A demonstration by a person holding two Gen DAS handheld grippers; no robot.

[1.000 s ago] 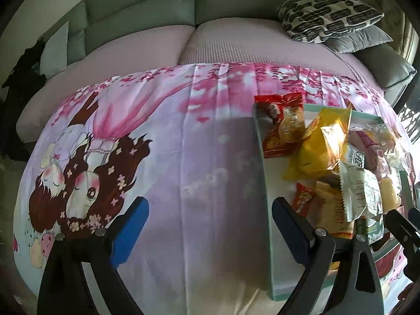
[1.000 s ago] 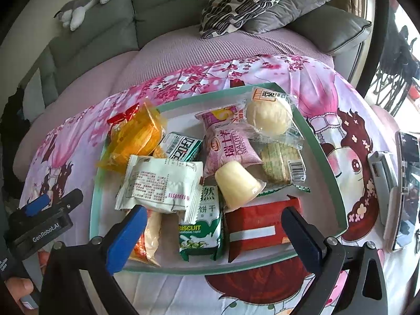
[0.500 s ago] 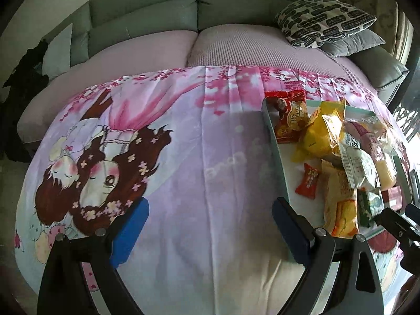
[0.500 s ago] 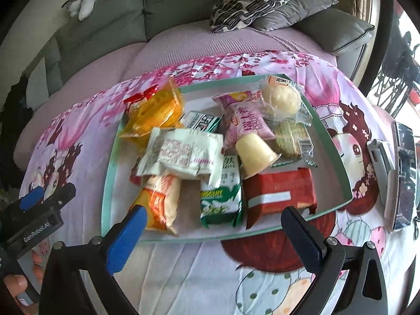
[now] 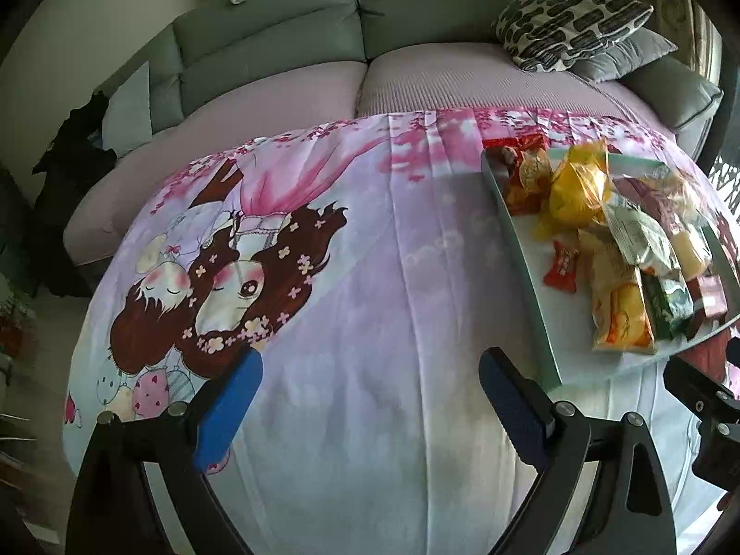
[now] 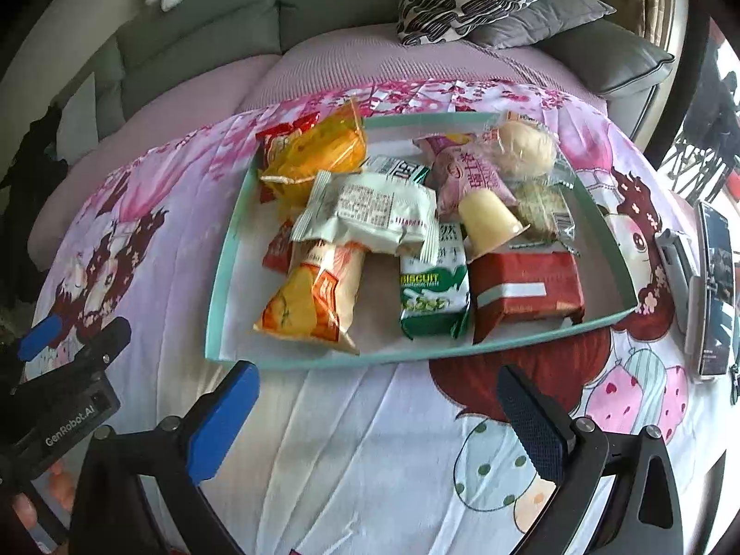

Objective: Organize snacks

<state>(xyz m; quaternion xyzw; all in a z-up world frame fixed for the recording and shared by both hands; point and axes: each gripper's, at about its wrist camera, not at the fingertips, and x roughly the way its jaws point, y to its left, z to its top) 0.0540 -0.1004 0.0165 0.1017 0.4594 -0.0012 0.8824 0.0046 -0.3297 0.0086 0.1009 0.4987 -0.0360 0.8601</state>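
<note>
Both jaws spread wide and empty: left gripper (image 5: 370, 409) over bare cloth lower centre, right gripper (image 6: 379, 409) just below the tray (image 6: 222, 273); snacks (image 6: 370, 215) heaped mid-frame (overlapping), so risk of snagging two wrappers together

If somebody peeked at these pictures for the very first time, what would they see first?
Probably the tray piled with bright snacks in the middle of the right view: an orange bag, a green biscuit pack and a red box near its front edge. Next, the pink cartoon cloth spread under everything. Both claws, left and right, hang open and empty in front.
</note>
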